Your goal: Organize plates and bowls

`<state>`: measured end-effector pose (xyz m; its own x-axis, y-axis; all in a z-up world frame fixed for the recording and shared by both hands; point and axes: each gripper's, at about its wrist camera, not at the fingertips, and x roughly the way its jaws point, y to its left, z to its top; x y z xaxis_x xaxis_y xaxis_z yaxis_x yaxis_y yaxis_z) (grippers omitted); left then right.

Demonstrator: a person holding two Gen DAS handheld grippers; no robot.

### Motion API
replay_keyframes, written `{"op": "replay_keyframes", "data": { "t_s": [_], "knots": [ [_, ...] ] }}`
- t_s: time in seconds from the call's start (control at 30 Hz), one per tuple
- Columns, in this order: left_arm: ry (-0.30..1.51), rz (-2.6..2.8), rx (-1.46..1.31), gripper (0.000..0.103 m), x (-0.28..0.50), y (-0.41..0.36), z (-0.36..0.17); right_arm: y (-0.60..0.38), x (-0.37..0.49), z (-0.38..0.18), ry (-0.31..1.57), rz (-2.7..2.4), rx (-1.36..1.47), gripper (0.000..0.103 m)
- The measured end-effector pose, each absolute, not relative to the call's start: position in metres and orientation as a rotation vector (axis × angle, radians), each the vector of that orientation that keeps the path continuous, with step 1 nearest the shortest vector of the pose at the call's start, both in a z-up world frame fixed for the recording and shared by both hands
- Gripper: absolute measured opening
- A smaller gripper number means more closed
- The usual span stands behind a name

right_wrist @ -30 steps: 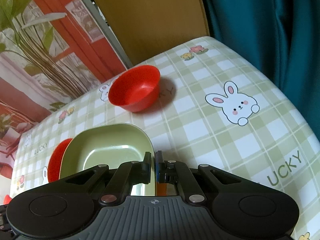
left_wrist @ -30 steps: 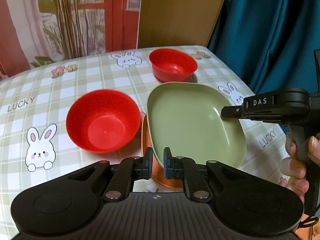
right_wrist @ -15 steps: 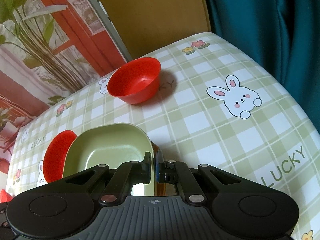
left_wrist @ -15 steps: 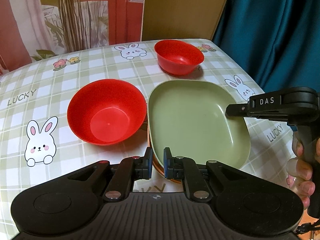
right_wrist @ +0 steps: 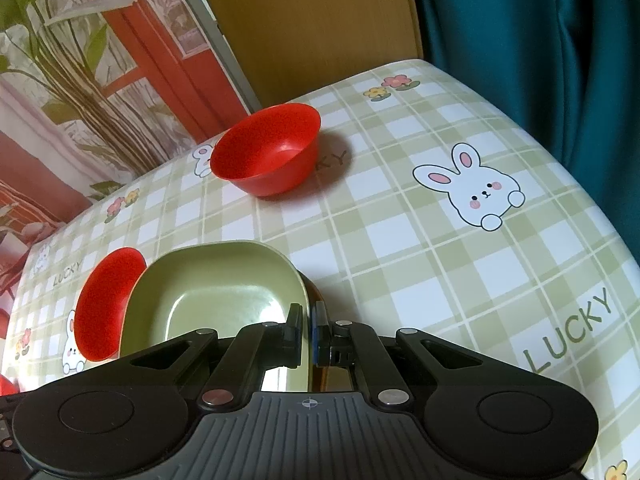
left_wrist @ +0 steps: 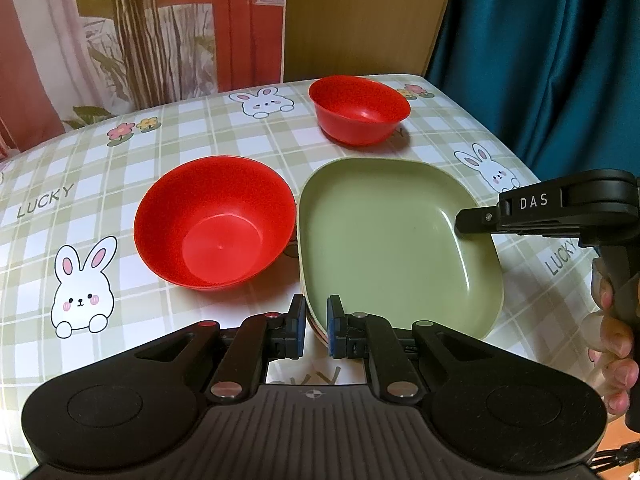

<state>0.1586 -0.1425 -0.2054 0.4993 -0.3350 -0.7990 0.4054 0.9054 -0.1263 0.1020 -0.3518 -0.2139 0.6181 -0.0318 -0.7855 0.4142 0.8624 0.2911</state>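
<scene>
Left wrist view: the left gripper has its jaws set around the near corner of the green plate; a narrow gap shows, so whether they clench cannot be told. The plate sits on a stack whose lower edges show just beyond the jaws. A large red bowl stands just left of the jaws, near the plate. A small red bowl stands far ahead, well apart. The right gripper reaches in from the right at the plate's far rim.

Right wrist view: the right gripper jaws are clenched on the rim of the green plate, which lies to their left. The small red bowl is ahead.

Judged step: seating the plate on the stack. The next move calls for letting go of the rim, then gathering the bowls.

The desk carries a checked cloth with rabbits. Behind are a teal curtain and a brown board.
</scene>
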Motion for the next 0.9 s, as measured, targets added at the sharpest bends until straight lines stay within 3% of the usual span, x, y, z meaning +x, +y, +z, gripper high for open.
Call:
{"op": "replay_keyframes", "data": {
  "t_s": [0.27,0.4,0.9],
  "knots": [
    [0.945,-0.445,0.058,0.012,0.159,-0.138,-0.204,-0.35,0.102,-0.212,0.87,-0.259,0.46,0.011],
    [0.945,-0.433,0.048,0.012,0.16,-0.135,-0.205,-0.344,0.102,-0.208,0.862,-0.258,0.421,0.022],
    [0.929,-0.431,0.001,0.012,0.16,-0.131,-0.202,-0.348,0.105,-0.213,0.867,-0.278,0.382,0.024]
  ]
}}
